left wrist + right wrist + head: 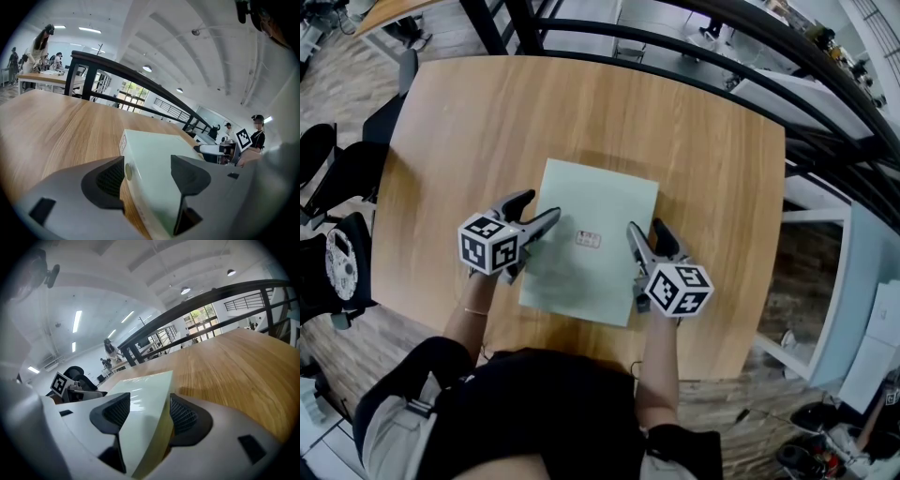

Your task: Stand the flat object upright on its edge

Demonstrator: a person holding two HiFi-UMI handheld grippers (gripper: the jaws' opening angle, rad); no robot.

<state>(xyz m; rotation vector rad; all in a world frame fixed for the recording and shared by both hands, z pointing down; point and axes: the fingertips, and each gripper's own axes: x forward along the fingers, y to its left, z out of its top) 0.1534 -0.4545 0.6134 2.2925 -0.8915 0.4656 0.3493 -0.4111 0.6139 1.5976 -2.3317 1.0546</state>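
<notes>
While straddling the box (592,202), left tool (542,206) and right tool (645,228) gape.

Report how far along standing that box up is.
Done: nothing yet. The box lies flat on the table.
In hand: the left gripper and right gripper straddle its two side edges, fingers open, not pressing on it.
Left: grip the box, tip it up onto one edge, and let go once it stands.
</notes>
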